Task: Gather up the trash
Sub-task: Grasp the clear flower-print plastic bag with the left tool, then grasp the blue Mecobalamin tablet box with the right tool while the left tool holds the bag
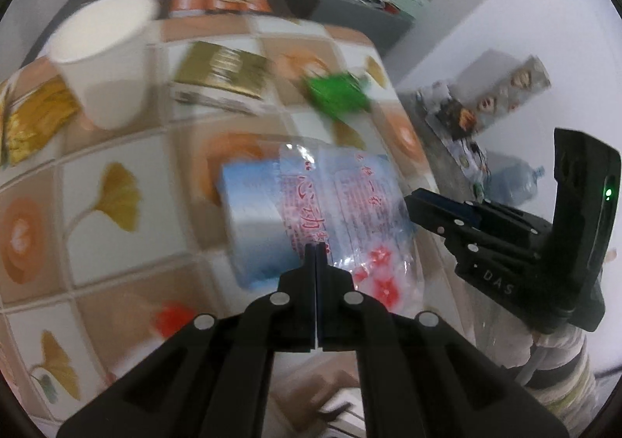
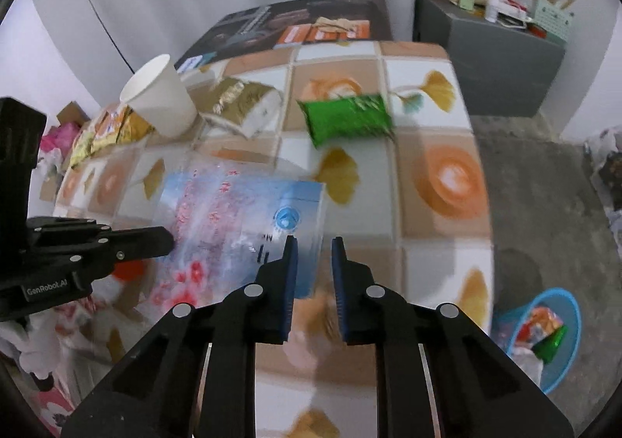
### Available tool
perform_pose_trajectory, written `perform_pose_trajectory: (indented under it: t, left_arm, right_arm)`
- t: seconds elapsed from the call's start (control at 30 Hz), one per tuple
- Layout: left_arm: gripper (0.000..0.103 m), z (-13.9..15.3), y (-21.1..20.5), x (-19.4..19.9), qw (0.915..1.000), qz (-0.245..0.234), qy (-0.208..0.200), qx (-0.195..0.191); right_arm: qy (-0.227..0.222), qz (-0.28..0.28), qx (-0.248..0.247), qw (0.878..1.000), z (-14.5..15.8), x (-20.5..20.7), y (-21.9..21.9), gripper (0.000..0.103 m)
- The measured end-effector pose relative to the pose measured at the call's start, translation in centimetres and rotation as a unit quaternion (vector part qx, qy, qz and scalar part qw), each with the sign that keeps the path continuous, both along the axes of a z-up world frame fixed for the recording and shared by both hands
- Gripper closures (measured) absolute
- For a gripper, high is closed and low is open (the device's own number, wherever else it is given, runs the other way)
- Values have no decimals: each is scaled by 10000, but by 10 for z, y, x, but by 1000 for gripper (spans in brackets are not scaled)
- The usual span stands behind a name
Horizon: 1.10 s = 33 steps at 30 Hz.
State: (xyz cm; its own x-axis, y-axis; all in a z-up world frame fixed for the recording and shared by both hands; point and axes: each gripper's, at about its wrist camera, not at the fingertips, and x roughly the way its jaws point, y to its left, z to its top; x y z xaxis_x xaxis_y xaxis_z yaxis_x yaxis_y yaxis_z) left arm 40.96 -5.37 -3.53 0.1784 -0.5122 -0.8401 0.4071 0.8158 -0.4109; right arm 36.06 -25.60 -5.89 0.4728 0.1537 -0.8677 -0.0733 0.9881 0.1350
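Observation:
A clear plastic bag (image 1: 342,201) printed in red, with a blue-and-white packet inside, lies at the near edge of the tiled-pattern table (image 2: 439,173). My left gripper (image 1: 317,246) is shut, its tips pinching the film of that bag; in the right wrist view the left gripper (image 2: 167,238) meets the bag's left edge. My right gripper (image 2: 313,239) stands narrowly open at the plastic bag's (image 2: 233,220) right corner, a slim gap still showing beside the film. Farther back lie a white paper cup (image 2: 159,96), a gold wrapper (image 2: 241,103), a green wrapper (image 2: 346,119) and a yellow snack bag (image 2: 109,131).
A blue bin (image 2: 559,360) holding wrappers stands on the grey floor to the right of the table. Behind it is a grey cabinet (image 2: 497,61) crowded with items. A large water bottle (image 1: 513,181) and printed paper lie on the floor. A dark poster covers the table's far end.

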Motion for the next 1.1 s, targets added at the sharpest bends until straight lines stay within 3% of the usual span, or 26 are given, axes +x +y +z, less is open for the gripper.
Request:
perform_pose_trajectory:
  t: [0.23, 0.37, 0.47, 0.5, 0.57, 0.6, 0.63, 0.73, 0.83, 1.03, 1.1]
  left_arm:
    - [103, -8, -49, -52, 9960, -811, -53, 365]
    - [103, 8, -43, -57, 9972, -705, -204, 160]
    - [103, 26, -23, -51, 9984, -438, -359, -77]
    - [103, 32, -16, -49, 9985, -331, -410, -149]
    - [103, 46, 5, -45, 9981, -39, -526, -320]
    - [103, 50, 11, -44, 9977, 79, -563, -371]
    - [103, 54, 24, -40, 9969, 253, -592, -453]
    - [103, 61, 53, -27, 9943, 651, -506, -682]
    - [103, 60, 79, -13, 9901, 1001, -299, -937]
    - [103, 53, 110, -4, 9849, 1301, -101, -1142]
    - [103, 50, 112, -3, 9850, 1289, -68, -1144]
  right_arm:
    - [476, -310, 100, 9983, -21, -48, -29, 95]
    - [144, -272, 121, 9995, -7, -69, -44, 94]
    - [-306, -226, 156, 9992, 20, -71, -51, 91]
    - [-425, -156, 135, 9989, 27, -69, -50, 85]
    - [-623, 28, 90, 9980, 37, -65, -45, 61]
    - [-804, 226, 3, 9965, 43, -61, -37, 56]
    - [-905, 428, -72, 9950, 45, -59, -31, 44]
    - [-1099, 1445, -421, 9825, 45, -43, 1, 26]
    - [-1194, 2369, -971, 9593, 36, -29, 35, 13]
    - [-844, 3365, -1778, 9209, 1, 7, 75, 12]
    - [-739, 3495, -1922, 9140, -8, 16, 78, 11]
